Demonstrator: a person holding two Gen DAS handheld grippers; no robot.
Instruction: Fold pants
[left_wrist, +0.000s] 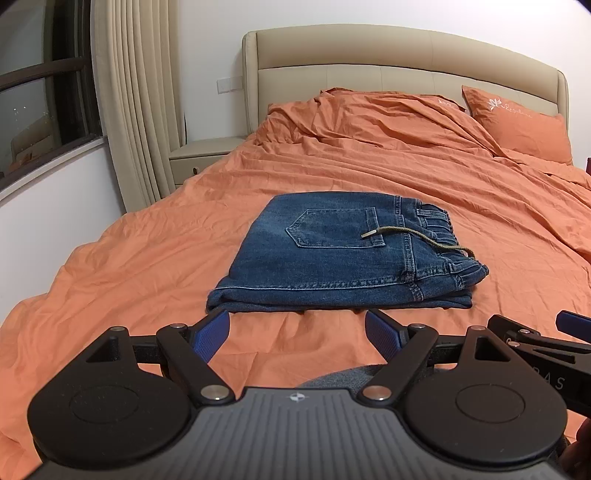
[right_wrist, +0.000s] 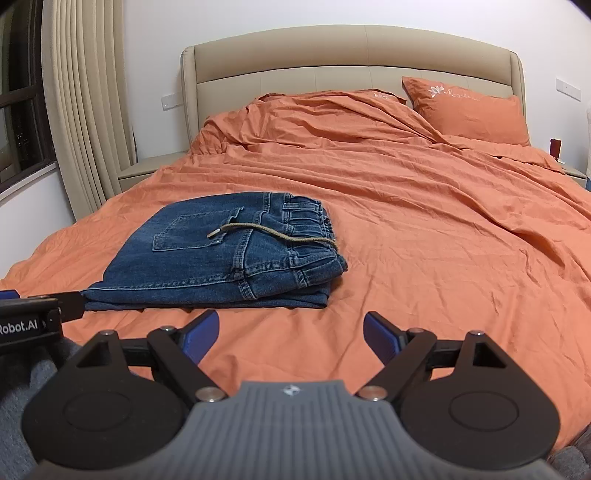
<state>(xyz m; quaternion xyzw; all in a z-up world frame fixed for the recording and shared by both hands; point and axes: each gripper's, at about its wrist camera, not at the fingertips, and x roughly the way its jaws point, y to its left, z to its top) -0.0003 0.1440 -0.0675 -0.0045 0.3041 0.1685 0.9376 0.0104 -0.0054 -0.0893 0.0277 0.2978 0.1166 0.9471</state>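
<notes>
A pair of blue denim pants (left_wrist: 343, 254) lies folded into a compact rectangle on the orange bed, back pocket up, a tan drawstring (left_wrist: 417, 238) across the waistband. In the right wrist view the pants (right_wrist: 218, 258) lie ahead to the left. My left gripper (left_wrist: 297, 334) is open and empty, just in front of the pants' near edge. My right gripper (right_wrist: 290, 338) is open and empty, to the right of the pants' near edge. The right gripper's tip (left_wrist: 572, 325) shows at the left wrist view's right edge.
An orange sheet (left_wrist: 480, 221) covers the bed, rumpled toward a beige headboard (left_wrist: 399, 59) and an orange pillow (left_wrist: 521, 125). A beige nightstand (left_wrist: 199, 158), curtains (left_wrist: 136, 103) and a window (left_wrist: 40, 85) stand at the left.
</notes>
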